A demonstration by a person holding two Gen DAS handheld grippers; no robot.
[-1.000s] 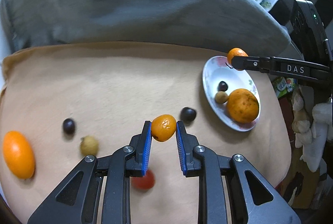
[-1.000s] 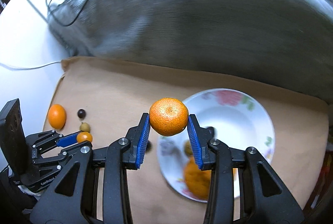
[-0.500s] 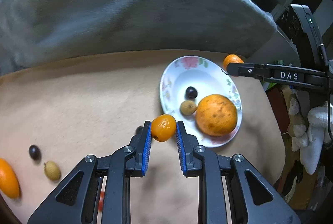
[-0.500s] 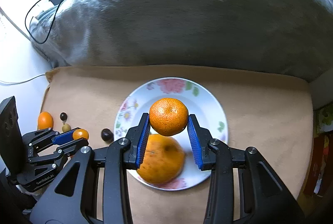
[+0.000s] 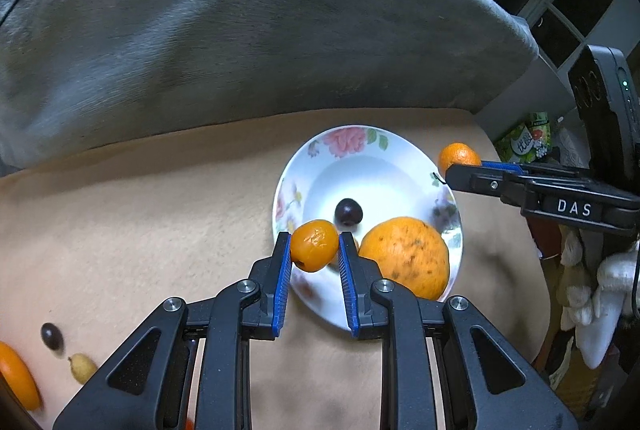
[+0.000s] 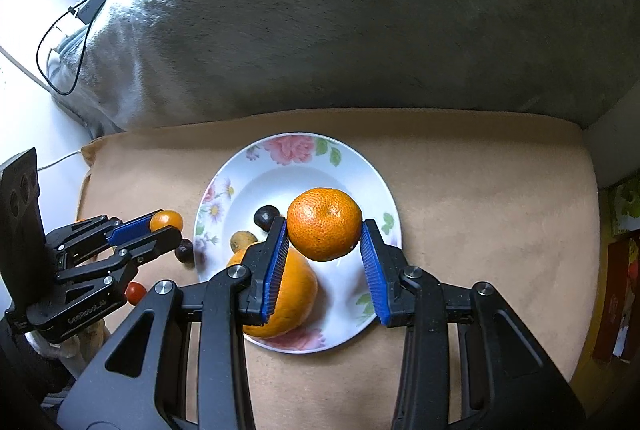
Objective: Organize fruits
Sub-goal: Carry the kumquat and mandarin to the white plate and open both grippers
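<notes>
My left gripper [image 5: 314,254] is shut on a small wrinkled orange fruit [image 5: 314,245] and holds it over the left rim of the flowered white plate [image 5: 384,146]. My right gripper [image 6: 325,236] is shut on a tangerine [image 6: 324,224] above the plate's middle [image 6: 360,174]. The plate holds a large orange [image 5: 404,262], a dark round fruit [image 5: 349,212] and a small tan fruit [image 6: 242,239]. In the right wrist view the left gripper [image 6: 160,226] shows at the plate's left side.
On the tan mat [image 5: 140,222] at far left lie a dark fruit [image 5: 52,336], a tan fruit [image 5: 82,368] and an orange [image 5: 16,374]. Another dark fruit [image 6: 185,250] and a red tomato [image 6: 135,292] lie left of the plate. A grey blanket [image 5: 240,30] rises behind.
Both grippers moved toward the plate with their fruits. The left gripper now reaches the plate's left rim; the right gripper's tangerine hangs over the plate's middle.
</notes>
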